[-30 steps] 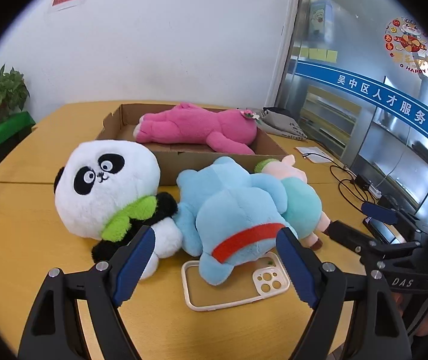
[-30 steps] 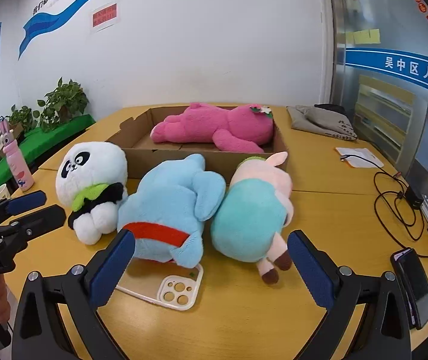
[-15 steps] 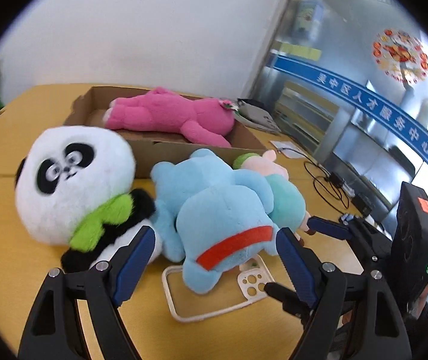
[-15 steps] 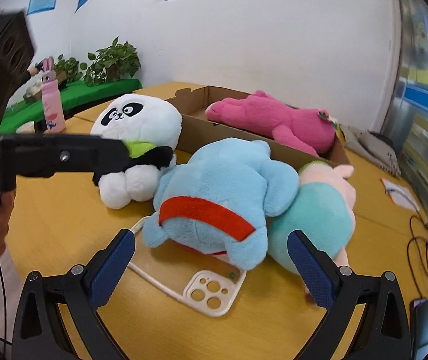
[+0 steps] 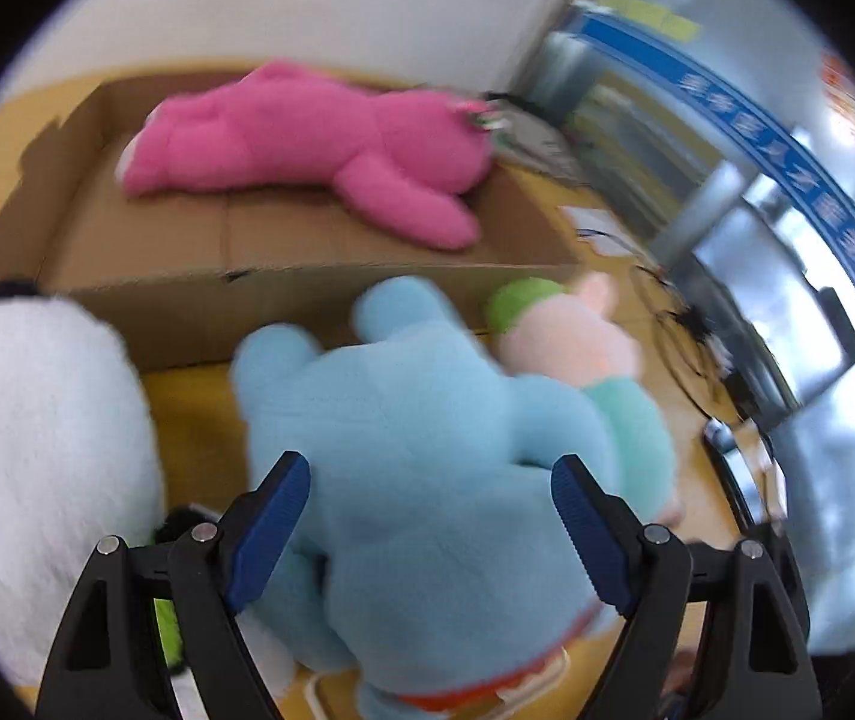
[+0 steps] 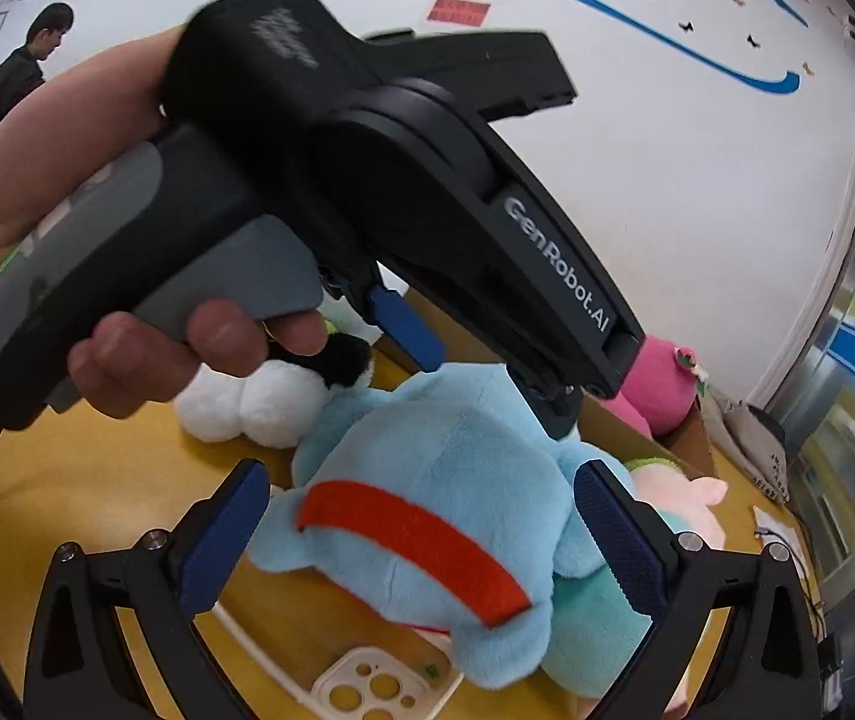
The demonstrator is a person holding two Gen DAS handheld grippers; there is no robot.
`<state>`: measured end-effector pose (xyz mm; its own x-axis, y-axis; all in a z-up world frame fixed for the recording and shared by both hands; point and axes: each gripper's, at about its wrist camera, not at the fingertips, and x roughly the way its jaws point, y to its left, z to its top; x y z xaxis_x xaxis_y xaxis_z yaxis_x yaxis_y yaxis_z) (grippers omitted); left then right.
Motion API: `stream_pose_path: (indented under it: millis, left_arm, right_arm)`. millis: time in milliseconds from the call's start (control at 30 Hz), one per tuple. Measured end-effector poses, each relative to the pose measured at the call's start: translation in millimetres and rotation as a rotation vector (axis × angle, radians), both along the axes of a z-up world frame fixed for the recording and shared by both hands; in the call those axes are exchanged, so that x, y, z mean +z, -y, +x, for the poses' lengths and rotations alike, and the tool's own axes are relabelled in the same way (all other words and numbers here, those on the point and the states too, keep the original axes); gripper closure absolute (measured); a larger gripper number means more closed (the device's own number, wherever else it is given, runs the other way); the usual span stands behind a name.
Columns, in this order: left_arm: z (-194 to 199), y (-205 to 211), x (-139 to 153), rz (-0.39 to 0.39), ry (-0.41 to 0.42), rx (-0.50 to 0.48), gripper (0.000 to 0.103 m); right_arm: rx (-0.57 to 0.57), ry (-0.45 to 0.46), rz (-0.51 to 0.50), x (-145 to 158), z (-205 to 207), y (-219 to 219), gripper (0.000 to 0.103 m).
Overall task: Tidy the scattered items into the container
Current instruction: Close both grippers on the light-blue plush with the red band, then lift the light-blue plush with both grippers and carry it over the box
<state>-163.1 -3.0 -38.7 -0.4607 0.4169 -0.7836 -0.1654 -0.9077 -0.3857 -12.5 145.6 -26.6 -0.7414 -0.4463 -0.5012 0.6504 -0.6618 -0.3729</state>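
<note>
A light blue plush (image 5: 427, 480) with a red band (image 6: 415, 534) lies face down on the wooden table. My left gripper (image 5: 430, 510) is open, its jaws on either side of the plush's back. My right gripper (image 6: 421, 522) is open too, straddling the same plush (image 6: 427, 480) from the other side. The left gripper's body (image 6: 367, 180) fills the upper right wrist view. A panda plush (image 5: 37, 450) sits to the left. A pink-and-teal plush (image 5: 583, 354) lies to the right. A cardboard box (image 5: 199, 300) behind holds a pink plush (image 5: 307, 138).
A clear phone case (image 6: 367, 684) lies on the table (image 6: 67, 492) under the blue plush. Cables (image 5: 679, 330) and a phone lie at the table's right side. A grey cloth (image 6: 745, 438) lies beyond the box. A person (image 6: 25, 66) stands far left.
Both grippers have moved forward and down onto the blue plush, which now sits between both pairs of jaws. The left gripper has come right in front of the right camera.
</note>
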Motion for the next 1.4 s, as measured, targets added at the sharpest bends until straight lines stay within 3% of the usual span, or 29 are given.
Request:
stream_pose_path:
  millis: [67,167,300,367,467,600,733,867,1133,1267,1400]
  left_arm:
    - [-6.5,8.3,-13.3,0.033,0.05,0.011,0.02]
    - [-9.0,7.9,-20.1,0.056,0.055,-0.019,0.02]
    - [-7.8,7.4,-23.1,0.054,0.06,-0.052,0.021]
    - [-4.8,8.5,-22.7,0.062,0.05,-0.059,0.025]
    - [-1.0,9.6,-20.8,0.089,0.035,-0.056,0.031]
    - [7.0,2.0,-16.4,0.084,0.015,-0.069,0.037]
    - [18.6,-4.9,-4.1,0.077,-0.004,-0.081,0.043]
    - [31.0,-8.5,21.5,0.072,-0.06,-0.083,0.045]
    - [57.8,-9.5,111.4,0.019,-0.295,-0.07,0.047]
    - [65.2,-0.4,155.1,-0.017,-0.407,-0.064,0.047]
    - [55.3,16.7,184.5,-0.045,-0.466,-0.05,0.047]
  right_arm:
    - [-0.015,0.028,0.017,-5.9,-12.0,7.3,0.0]
    - [-0.091,0.064,0.078,-24.6,-37.8,21.3,0.0]
    - [-0.143,0.117,0.009,-29.4,-45.9,21.5,0.001]
    - [-0.147,0.115,-0.015,-30.5,-42.8,17.6,0.006]
    - [-0.158,0.133,-0.082,-23.6,-38.5,6.1,0.016]
    - [-0.163,0.146,-0.097,-17.1,-28.9,2.9,0.02]
    - [-0.158,0.155,-0.18,2.1,-16.0,-7.4,0.023]
    - [-0.159,0.108,-0.231,15.3,-3.0,-8.8,0.024]
    - [-0.125,-0.077,-0.333,83.6,24.1,-3.2,0.024]
    - [-0.077,-0.155,-0.369,116.3,17.6,2.9,0.024]
    - [-0.035,-0.191,-0.397,145.3,5.0,21.3,0.024]
